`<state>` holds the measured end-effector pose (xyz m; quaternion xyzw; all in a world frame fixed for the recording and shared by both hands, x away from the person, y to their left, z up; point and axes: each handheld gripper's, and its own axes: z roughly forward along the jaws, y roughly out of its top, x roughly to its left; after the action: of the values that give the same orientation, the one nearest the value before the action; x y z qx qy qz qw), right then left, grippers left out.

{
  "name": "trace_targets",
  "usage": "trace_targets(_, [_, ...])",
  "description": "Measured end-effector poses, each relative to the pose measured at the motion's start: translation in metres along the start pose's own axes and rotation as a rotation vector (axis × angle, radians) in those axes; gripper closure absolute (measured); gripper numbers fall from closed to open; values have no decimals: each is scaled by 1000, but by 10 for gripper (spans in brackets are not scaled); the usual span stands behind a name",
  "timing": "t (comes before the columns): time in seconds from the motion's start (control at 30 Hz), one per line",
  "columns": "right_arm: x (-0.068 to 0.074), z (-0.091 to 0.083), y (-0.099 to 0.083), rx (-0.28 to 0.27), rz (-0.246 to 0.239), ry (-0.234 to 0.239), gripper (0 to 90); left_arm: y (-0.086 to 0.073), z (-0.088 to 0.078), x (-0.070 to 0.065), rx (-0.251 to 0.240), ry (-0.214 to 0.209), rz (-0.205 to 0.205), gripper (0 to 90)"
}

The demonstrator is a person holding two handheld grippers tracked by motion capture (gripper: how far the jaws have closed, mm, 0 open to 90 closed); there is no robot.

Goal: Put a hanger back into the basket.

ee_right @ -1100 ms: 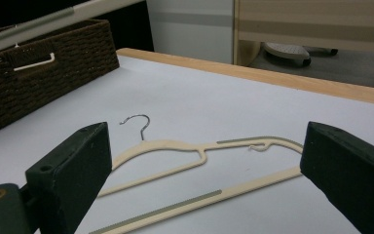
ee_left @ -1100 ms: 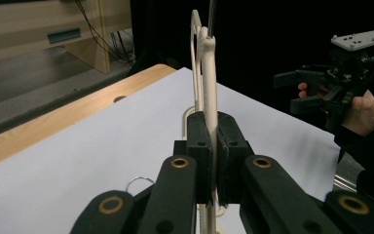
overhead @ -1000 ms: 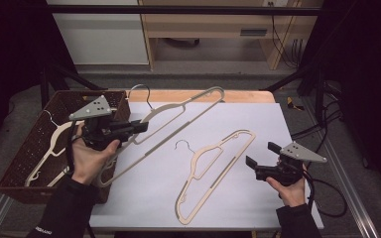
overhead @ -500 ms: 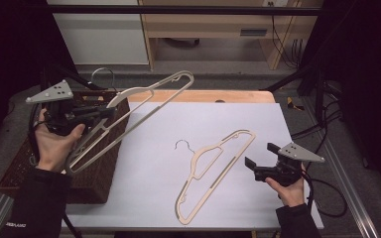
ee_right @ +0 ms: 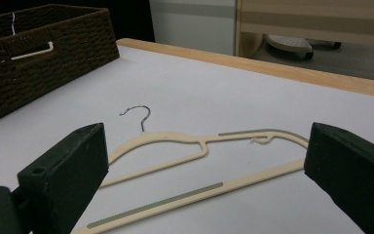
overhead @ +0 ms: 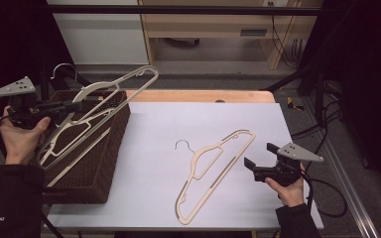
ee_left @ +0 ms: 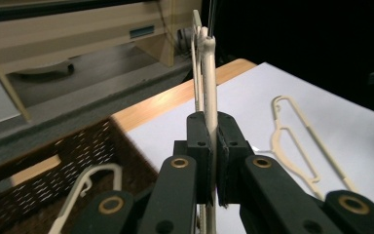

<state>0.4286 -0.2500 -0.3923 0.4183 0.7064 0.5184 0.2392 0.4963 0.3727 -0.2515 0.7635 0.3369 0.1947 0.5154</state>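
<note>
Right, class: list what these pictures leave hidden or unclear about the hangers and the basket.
- High view: basket contents, screened by the held hanger.
- Left gripper view: held hanger's lower part, behind the left gripper fingers.
- Right gripper view: table hanger ends, covered by the right gripper.

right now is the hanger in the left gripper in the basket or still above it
Above it: the left gripper, shut on the cream hanger, holds it tilted over the wicker basket, not resting inside.
</note>
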Motion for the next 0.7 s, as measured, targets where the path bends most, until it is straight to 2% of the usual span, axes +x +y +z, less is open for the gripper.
trace_targets(0.3, [0,0,0,2,3,0,27,-29,-12,35,60,56,-38,862])
trace_targets(0.53, [0,1,0,5,2,1,27,-49,-23,53,87,78,-70,862])
trace_targets(0.6, [0,2,0,8,7,-2,27,-54,-25,57,107,87,-69,862])
trace_targets(0.7, [0,2,0,7,11,-4,27,-59,-28,61,109,101,-69,862])
